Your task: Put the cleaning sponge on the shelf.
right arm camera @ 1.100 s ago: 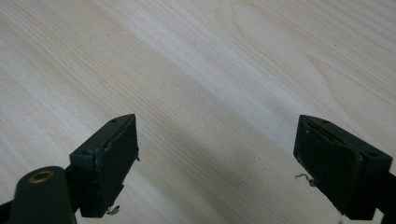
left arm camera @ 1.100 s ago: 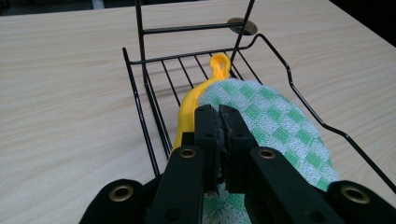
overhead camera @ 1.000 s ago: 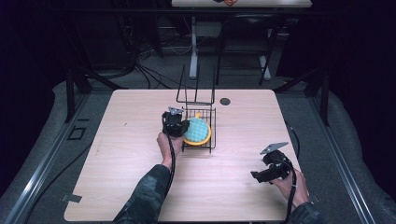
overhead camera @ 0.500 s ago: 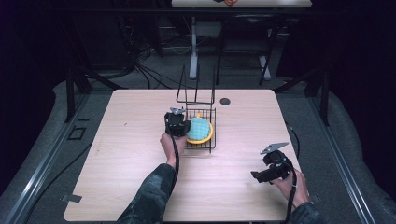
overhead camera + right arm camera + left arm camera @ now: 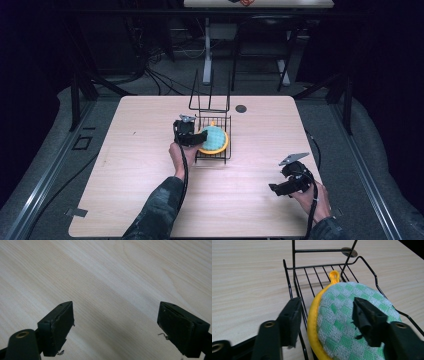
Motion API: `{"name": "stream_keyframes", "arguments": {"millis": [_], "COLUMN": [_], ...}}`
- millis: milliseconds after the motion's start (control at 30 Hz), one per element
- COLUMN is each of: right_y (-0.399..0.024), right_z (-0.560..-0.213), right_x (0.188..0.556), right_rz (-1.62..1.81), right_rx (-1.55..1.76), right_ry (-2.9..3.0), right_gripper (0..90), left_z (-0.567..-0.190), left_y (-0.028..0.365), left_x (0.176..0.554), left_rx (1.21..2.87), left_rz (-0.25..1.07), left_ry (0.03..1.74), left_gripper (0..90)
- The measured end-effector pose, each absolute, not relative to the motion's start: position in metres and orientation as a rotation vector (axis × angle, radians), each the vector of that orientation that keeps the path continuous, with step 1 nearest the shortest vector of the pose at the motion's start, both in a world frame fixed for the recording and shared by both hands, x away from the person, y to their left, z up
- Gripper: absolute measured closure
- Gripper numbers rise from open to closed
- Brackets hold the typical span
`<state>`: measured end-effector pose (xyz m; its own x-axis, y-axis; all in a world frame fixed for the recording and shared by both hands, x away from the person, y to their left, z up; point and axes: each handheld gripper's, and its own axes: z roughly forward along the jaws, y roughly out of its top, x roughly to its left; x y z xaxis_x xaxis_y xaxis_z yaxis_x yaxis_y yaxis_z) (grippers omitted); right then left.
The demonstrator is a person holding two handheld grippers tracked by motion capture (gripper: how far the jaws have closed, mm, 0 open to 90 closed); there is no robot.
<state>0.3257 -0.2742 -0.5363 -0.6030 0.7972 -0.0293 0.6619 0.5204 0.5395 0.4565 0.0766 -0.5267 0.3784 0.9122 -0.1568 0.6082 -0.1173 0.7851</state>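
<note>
A round potholder (image 5: 215, 139) (image 5: 352, 322), green and white checks with a yellow rim and loop, lies in a black wire rack (image 5: 212, 159) (image 5: 312, 267) at the table's middle. My left gripper (image 5: 200, 138) (image 5: 328, 320) is at the rack's left side. Its jaws have just been opening and now stand apart, with the potholder's yellow edge between them and a gap at the left pad. My right gripper (image 5: 274, 190) (image 5: 116, 327) hovers open over bare wood near the front right, with nothing between its fingers.
The rack has a tall wire frame (image 5: 210, 92) rising at its far side. A small dark disc (image 5: 241, 108) (image 5: 349, 252) lies on the table (image 5: 125, 165) behind the rack. Dark floor, cables and another table's legs lie beyond the far edge.
The left jaws have parted from the potholder's edge, which they pinched before. The potholder rests in the rack. Neither hand has shifted.
</note>
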Motion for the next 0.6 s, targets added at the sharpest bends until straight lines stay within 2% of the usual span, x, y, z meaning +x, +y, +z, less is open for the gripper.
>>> {"name": "stream_keyframes", "arguments": {"millis": [100, 300, 600], "right_y": [-0.274, -0.273, -0.273], "right_z": [-0.536, -0.535, -0.535], "right_x": [0.326, 0.325, 0.325], "right_rz": [0.711, 0.716, 0.714], "right_rx": [1.225, 1.232, 1.229], "right_ry": [2.490, 2.489, 2.488], "right_gripper": [13.5, 13.6, 13.6], "left_z": [-0.524, -0.519, -0.505], "left_y": [0.081, 0.092, 0.107], "left_x": [0.453, 0.445, 0.433], "left_rx": [1.816, 1.817, 1.857], "left_rz": [0.469, 0.501, 0.487], "left_ry": [1.326, 1.316, 1.304], "left_gripper": [29.6, 17.5, 14.7]}}
